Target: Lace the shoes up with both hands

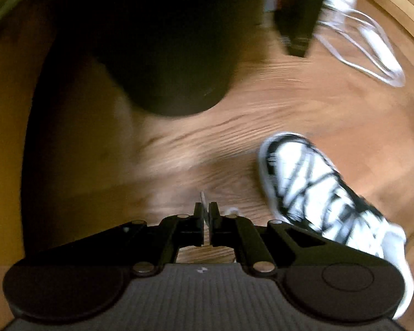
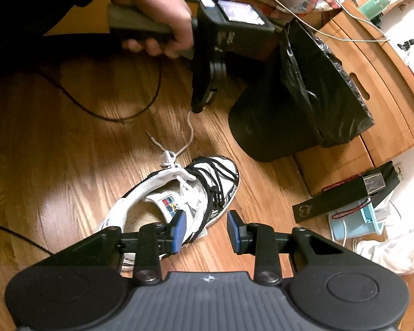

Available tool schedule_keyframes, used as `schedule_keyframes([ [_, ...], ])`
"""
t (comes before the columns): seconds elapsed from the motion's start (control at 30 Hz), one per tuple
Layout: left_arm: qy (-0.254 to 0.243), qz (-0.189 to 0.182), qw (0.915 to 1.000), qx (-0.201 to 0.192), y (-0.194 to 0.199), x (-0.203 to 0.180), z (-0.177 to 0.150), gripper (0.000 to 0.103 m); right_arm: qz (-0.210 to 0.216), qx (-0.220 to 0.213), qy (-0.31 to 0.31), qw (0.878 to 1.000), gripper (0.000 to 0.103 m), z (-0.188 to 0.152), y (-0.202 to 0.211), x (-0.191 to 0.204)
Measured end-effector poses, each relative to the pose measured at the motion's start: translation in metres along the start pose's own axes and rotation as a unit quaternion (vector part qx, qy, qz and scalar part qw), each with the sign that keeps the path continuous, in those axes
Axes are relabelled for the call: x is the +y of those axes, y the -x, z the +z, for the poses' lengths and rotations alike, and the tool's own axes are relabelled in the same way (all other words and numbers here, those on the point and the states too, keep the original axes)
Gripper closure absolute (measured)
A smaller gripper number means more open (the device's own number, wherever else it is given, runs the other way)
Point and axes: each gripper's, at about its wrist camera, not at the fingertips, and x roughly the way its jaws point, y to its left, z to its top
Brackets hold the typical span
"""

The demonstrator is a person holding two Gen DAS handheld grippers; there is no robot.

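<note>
Shoelace (image 1: 203,207) is the thin white string pinched in the left hand-held gripper (image 1: 205,215); its jaws are closed tight on it. In this blurry left view the shoe (image 1: 312,187) sits on the wooden floor (image 1: 234,127), off to the right.

From the right view, the shoe (image 2: 185,198) lies on the floor (image 2: 69,151). Its white shoelace (image 2: 189,129) rises from a loose knot up to the left hand-held gripper (image 2: 198,109), held by a hand (image 2: 157,13). The right hand-held gripper (image 2: 205,230) is open and holds nothing, just over the shoe's side.

I think the lace is soft, light and floppy. It could slip, so hold it near the tip. The shoe is light and may slide when pulled.
</note>
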Motion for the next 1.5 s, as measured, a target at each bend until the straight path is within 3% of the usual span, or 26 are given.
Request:
schedule_keyframes([
  [0.07, -0.068, 0.002, 0.9973, -0.028, 0.016, -0.021, -0.001, 0.099, 0.000, 0.002, -0.005, 1.000, 0.068, 0.000, -0.001, -0.001],
  [0.17, -0.170, 0.021, 0.9833, -0.062, 0.038, -0.055, -0.013, 0.099, -0.001, 0.005, -0.005, 1.000, 0.068, -0.002, -0.003, -0.002],
  [0.27, -0.224, 0.025, 0.9710, -0.078, 0.053, -0.079, -0.025, 0.099, 0.000, 0.008, -0.008, 1.000, 0.068, -0.005, -0.004, -0.003],
  [0.3, -0.222, 0.020, 0.9718, -0.078, 0.057, -0.081, -0.028, 0.099, 0.000, 0.010, -0.009, 1.000, 0.068, -0.006, -0.004, -0.003],
  [0.4, -0.163, 0.003, 0.9856, -0.045, 0.045, -0.063, -0.036, 0.099, 0.002, 0.021, -0.006, 1.000, 0.068, -0.012, -0.006, -0.001],
  [0.47, -0.091, -0.021, 0.9957, -0.002, 0.029, -0.041, -0.033, 0.098, 0.004, 0.025, 0.000, 1.000, 0.068, -0.014, -0.006, 0.001],
  [0.57, 0.042, -0.078, 0.9961, 0.005, 0.017, -0.007, -0.015, 0.093, 0.009, 0.027, 0.006, 1.000, 0.068, -0.014, -0.006, 0.004],
  [0.67, 0.169, -0.087, 0.9813, 0.031, -0.011, 0.031, -0.004, 0.092, 0.009, 0.028, 0.007, 1.000, 0.068, -0.012, -0.005, 0.005],
  [0.77, 0.244, -0.060, 0.9667, 0.050, -0.035, 0.059, -0.002, 0.092, 0.008, 0.024, 0.005, 1.000, 0.068, -0.010, -0.002, 0.005],
  [0.9, 0.345, -0.051, 0.9361, 0.044, -0.048, 0.083, -0.009, 0.092, 0.007, 0.021, 0.005, 1.000, 0.068, -0.010, 0.001, 0.006],
  [1.0, 0.379, -0.036, 0.9244, 0.025, -0.046, 0.086, -0.015, 0.092, 0.010, 0.024, 0.010, 1.000, 0.068, -0.010, 0.001, 0.007],
  [1.07, 0.378, -0.012, 0.9257, -0.015, -0.038, 0.081, -0.021, 0.092, 0.011, 0.025, 0.009, 1.000, 0.068, -0.011, -0.001, 0.007],
  [1.2, 0.375, 0.006, 0.9242, -0.070, -0.027, 0.075, -0.025, 0.065, 0.011, 0.026, 0.012, 1.000, 0.068, -0.010, -0.003, 0.007],
  [1.23, 0.377, 0.008, 0.9232, -0.072, -0.026, 0.075, -0.024, 0.058, 0.011, 0.025, 0.012, 1.000, 0.068, -0.009, -0.003, 0.007],
  [1.43, 0.384, -0.004, 0.9220, -0.048, -0.025, 0.078, -0.015, 0.049, 0.013, 0.024, 0.016, 0.999, 0.068, -0.007, -0.002, 0.009],
  [1.5, 0.396, -0.025, 0.9168, -0.042, -0.026, 0.080, -0.015, 0.049, 0.014, 0.025, 0.017, 0.999, 0.068, -0.007, -0.002, 0.010],
])
